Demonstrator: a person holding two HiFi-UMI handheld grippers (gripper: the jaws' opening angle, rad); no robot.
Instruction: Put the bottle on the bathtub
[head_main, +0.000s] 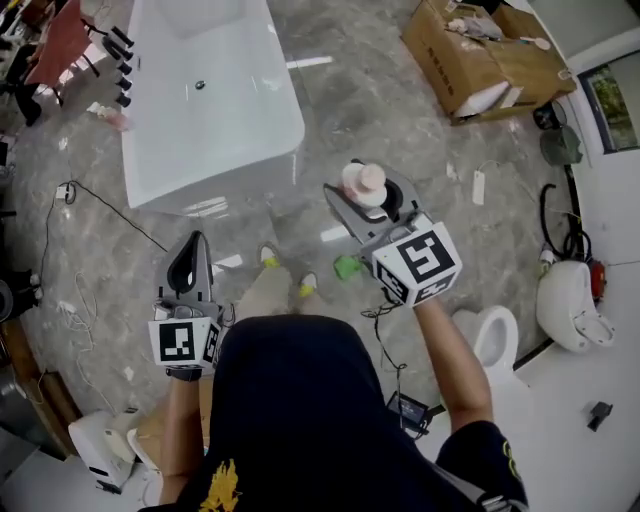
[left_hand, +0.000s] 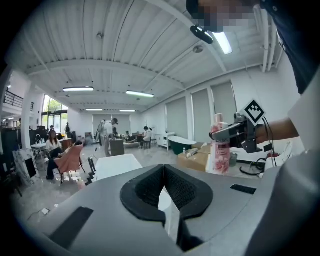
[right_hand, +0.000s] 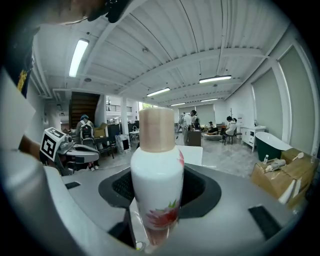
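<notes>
A white bottle with a pinkish cap and a red flower print stands upright between the jaws of my right gripper, which is shut on it. It fills the middle of the right gripper view as the bottle. The white bathtub lies on the marble floor ahead and to the left, apart from the bottle. My left gripper hangs lower left, shut with nothing in it; its black pads meet. From the left gripper view the bottle shows at right and the bathtub ahead.
An open cardboard box sits at the far right. White toilets stand along the right wall. Black taps line the tub's left side. Cables cross the floor at left. A small green object lies near my feet.
</notes>
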